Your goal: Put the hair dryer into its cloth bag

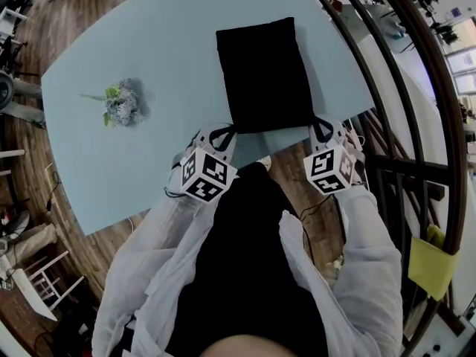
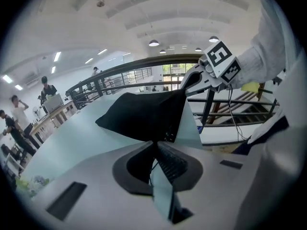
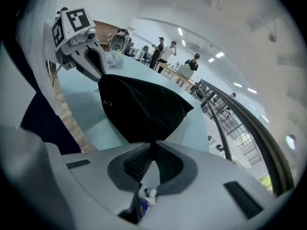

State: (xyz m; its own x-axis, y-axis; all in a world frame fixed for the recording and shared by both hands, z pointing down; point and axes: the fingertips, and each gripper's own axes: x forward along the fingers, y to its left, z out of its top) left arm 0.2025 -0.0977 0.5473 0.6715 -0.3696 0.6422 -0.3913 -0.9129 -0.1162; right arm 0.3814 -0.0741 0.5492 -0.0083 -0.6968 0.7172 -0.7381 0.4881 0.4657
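Left gripper and right gripper each pinch a cloth bag corner at the table's near edge; better to pull both evenly.

White sleeves (black-and-white marker cubes)

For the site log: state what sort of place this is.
Probably an open-plan office or lab on an upper floor: people at desks, a curved railing, ceiling lamps.
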